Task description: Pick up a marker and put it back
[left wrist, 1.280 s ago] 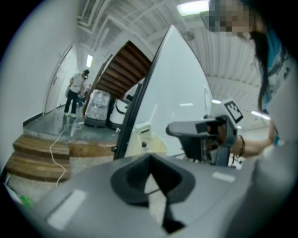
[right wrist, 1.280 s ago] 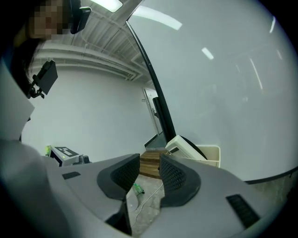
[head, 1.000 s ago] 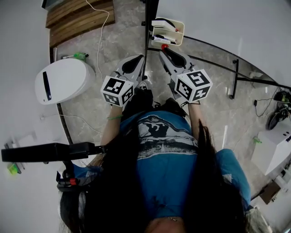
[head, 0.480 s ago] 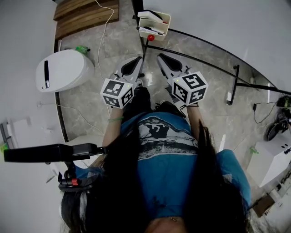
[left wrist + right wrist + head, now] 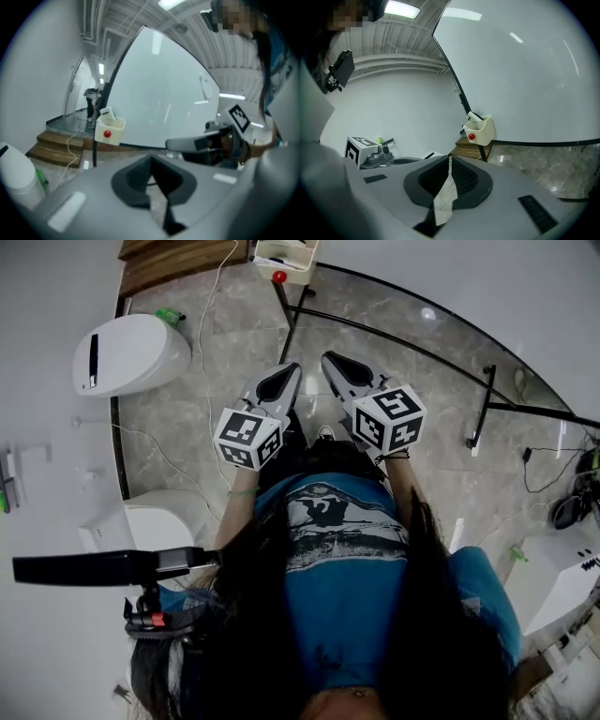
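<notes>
The person in the blue printed shirt (image 5: 349,589) stands over a grey marbled stone floor (image 5: 178,432) with both tools held out in front, side by side and close together, pointing toward the foot of a large whiteboard (image 5: 525,70).

The left tongs (image 5: 151,160) are closed. The dark pads meet at their tips with nothing between them, and only a sliver of floor shows through the gap further back. The right tongs (image 5: 449,160) are closed in the same way, tip against tip, and they are empty too.

No marker is in either pair of tongs. Ahead of them, well apart from the tips, a small cream plastic holder (image 5: 482,129) hangs on the black metal leg (image 5: 94,152) of the whiteboard stand. It has a round red knob (image 5: 472,136) on its front. A slanted white piece sticks out of its top, but what lies inside is too small to tell, so a marker cannot be picked out there.

On the person's left a rounded white machine (image 5: 127,352) sits on the floor. Some brown wooden steps (image 5: 178,266) lie beyond it, beside the holder.
</notes>
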`<state>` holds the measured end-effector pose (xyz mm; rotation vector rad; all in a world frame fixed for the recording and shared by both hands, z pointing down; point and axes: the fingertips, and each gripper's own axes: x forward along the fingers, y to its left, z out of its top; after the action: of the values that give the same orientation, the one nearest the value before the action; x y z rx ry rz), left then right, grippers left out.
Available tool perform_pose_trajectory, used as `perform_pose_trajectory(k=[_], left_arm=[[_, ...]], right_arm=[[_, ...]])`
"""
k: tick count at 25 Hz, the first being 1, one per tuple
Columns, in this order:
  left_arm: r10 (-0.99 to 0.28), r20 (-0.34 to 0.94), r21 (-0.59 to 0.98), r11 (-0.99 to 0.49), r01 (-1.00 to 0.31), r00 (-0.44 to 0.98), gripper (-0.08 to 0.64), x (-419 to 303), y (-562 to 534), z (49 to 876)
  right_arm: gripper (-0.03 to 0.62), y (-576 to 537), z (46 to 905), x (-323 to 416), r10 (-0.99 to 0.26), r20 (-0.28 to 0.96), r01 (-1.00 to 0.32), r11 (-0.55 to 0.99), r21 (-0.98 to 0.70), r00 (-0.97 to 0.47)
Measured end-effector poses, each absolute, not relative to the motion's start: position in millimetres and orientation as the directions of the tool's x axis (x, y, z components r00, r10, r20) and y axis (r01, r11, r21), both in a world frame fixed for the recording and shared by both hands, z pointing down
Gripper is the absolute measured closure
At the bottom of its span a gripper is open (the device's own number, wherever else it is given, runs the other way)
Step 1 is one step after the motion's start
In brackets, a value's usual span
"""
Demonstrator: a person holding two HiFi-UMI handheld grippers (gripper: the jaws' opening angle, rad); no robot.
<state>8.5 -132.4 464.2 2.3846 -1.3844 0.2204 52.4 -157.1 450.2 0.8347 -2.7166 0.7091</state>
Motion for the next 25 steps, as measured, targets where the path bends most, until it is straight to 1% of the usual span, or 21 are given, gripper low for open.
perform_pose_trajectory(k=[5, 9, 14, 21, 25], left_arm=[[-0.826, 0.333, 0.218, -0.401, -0.89, 0.454, 0.557, 11, -96, 461], [-0.844, 0.35, 0.216, -0.35, -0.911, 0.407, 0.557, 0, -68, 463], [-0.859, 0.36, 0.217, -0.301, -0.928, 0.363, 0.557, -17, -33, 467], [-0.888, 0.321, 0.232, -0.264, -0.936, 0.329, 0.557, -51, 29, 460], [-0.891, 0.311, 0.233, -0.267, -0.935, 0.332, 0.557, -64, 54, 464]], right_arm=[[0.565, -128, 452, 63, -0.453, 0.322, -0.553, 0.731, -0.4, -0.831], [0.565, -108, 458, 59, -0.429, 0.327, -0.536, 0.734, -0.417, -0.842], [0.565, -85, 463, 40, -0.388, 0.331, -0.503, 0.756, -0.42, -0.86], [0.565, -28, 456, -2, -0.361, 0.34, -0.479, 0.785, -0.392, -0.869], [0.565, -4, 464, -13, -0.361, 0.346, -0.486, 0.771, -0.411, -0.866]])
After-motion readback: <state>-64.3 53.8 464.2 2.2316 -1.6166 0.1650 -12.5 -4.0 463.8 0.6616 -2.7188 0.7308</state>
